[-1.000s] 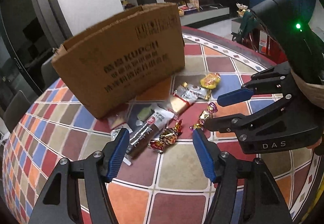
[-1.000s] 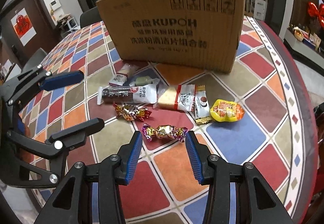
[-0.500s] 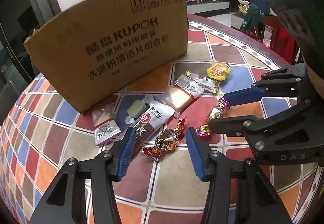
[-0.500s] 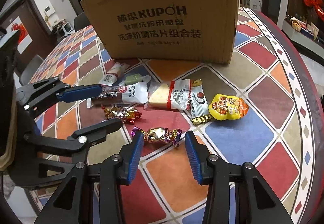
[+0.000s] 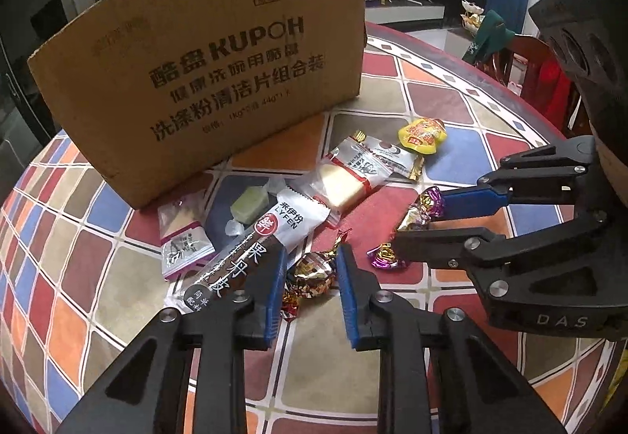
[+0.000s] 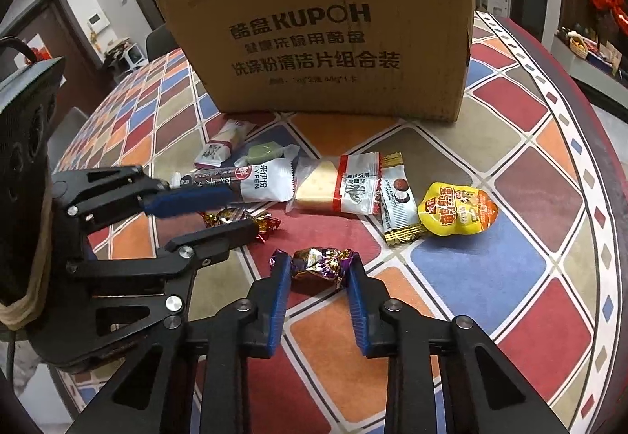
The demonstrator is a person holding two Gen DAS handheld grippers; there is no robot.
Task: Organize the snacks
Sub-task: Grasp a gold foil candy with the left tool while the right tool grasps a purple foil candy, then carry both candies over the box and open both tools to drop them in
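1. While its jaws were closing, the left gripper [image 5: 310,277] squeezed a red-ended gold foil candy [image 5: 312,271] on the multicoloured tiled table [image 5: 117,277].
2. Likewise closing, the right gripper [image 6: 318,273] pinched a purple-ended gold foil candy [image 6: 318,263] before the brown cardboard box [image 6: 333,41].

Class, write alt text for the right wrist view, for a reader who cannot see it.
The right gripper is closing on a purple-and-gold wrapped candy on a colourful checked tablecloth. Beyond it lie more wrapped snacks before a cardboard box; on the left, the left gripper closes around a red-and-gold candy.
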